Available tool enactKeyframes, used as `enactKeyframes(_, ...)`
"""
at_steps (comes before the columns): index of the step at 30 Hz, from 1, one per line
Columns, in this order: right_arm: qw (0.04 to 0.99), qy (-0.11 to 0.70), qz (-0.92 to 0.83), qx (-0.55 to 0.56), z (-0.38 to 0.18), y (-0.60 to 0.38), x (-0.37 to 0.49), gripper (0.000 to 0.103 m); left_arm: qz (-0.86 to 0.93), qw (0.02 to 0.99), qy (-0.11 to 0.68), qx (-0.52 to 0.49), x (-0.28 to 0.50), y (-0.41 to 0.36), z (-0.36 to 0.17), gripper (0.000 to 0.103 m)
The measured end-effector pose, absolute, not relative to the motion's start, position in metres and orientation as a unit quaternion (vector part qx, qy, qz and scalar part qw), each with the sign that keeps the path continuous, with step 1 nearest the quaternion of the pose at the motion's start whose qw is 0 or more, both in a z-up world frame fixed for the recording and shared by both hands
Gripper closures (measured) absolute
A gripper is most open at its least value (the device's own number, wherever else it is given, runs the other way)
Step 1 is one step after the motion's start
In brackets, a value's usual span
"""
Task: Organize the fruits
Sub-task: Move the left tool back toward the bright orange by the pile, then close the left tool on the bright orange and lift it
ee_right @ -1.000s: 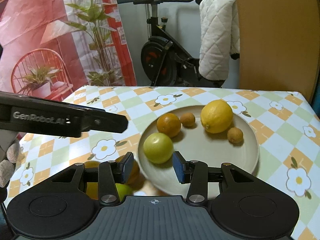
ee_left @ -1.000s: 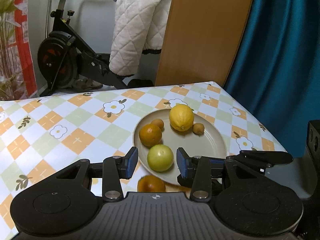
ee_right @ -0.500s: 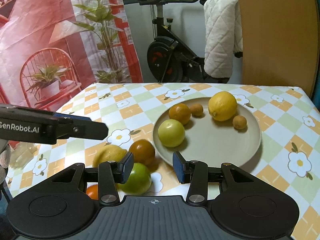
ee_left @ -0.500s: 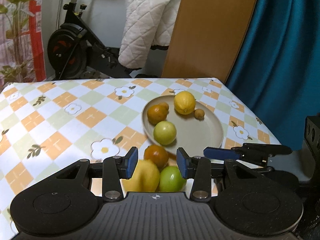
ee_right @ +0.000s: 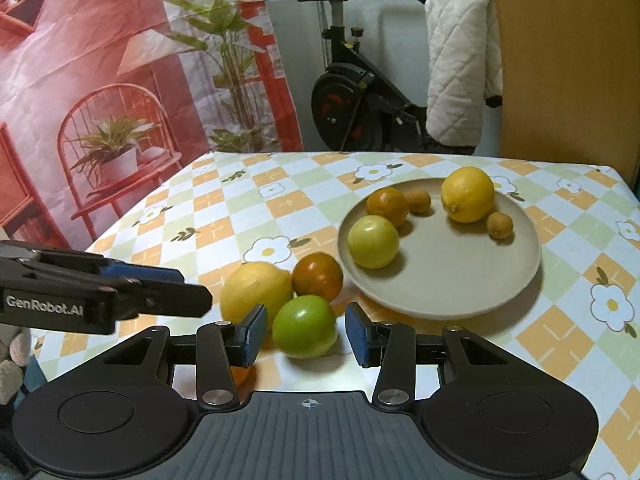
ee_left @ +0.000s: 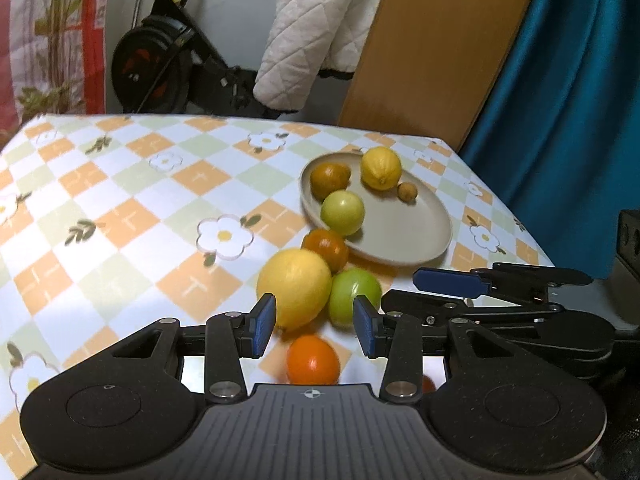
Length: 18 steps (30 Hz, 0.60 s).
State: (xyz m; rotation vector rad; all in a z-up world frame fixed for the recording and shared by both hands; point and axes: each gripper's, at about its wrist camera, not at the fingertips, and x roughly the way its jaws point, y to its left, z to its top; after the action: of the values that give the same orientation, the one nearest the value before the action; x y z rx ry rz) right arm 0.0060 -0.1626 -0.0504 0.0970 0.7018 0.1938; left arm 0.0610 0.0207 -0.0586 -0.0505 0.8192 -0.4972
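Fruit sorting: both tools empty, four fruits off the plate

Tabletop (ee_right: 580, 280) carries a checked cloth with flower prints. A beige plate (ee_right: 460, 280) sits toward its far right side. On the plate: a yellow lemon (ee_right: 467, 194), a dark orange (ee_right: 387, 206), a pale green fruit (ee_right: 373, 241) at the near left edge, and two small brown fruits, one (ee_right: 419, 201) touching the orange and the other (ee_right: 499, 225) just beside the lemon.

Off the plate, a cluster lies on the cloth just beside the plate's near left rim. It comprises a large yellow fruit (ee_left: 294, 288), a dark orange-red fruit (ee_left: 325, 249) and a bright green fruit (ee_right: 304, 326), packed against one another. A vivid orange fruit (ee_left: 313, 360) lies nearer the left camera, slightly apart from the cluster.

Left hand-held gripper (ee_left: 315, 330): jaws wide apart, nothing held. The vivid orange fruit and the near edges of the yellow and green fruits fall within its gap as seen from the left wrist; contact cannot be confirmed.

Right hand-held gripper (ee_right: 306, 334): jaws wide apart, nothing held. The bright green fruit lies between its blue pads (ee_right: 256, 334), with clearance visible on both sides.

Each tool shows in the other's view, close alongside, at the near edge of the tabletop.
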Motion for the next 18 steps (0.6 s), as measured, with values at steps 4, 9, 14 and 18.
enactKeyframes(4, 0.928, 0.353, 0.109, 0.034, -0.053, -0.151, 0.003, 0.063, -0.235, 0.883, 0.405, -0.041, 0.06, 0.029, -0.065, 0.059)
enactKeyframes(9, 0.92, 0.368, 0.132, 0.017, -0.057, -0.135, 0.002, 0.063, -0.231, 0.879, 0.413, -0.055, 0.061, 0.036, -0.071, 0.059)
enactKeyframes(14, 0.911, 0.386, 0.147, 0.003, -0.063, -0.122, 0.003, 0.063, -0.23, 0.878, 0.415, -0.064, 0.061, 0.042, -0.075, 0.059)
enactKeyframes(18, 0.904, 0.399, 0.155, -0.007, -0.069, -0.113, 0.006, 0.063, -0.232, 0.874, 0.421, -0.065, 0.062, 0.04, -0.079, 0.059)
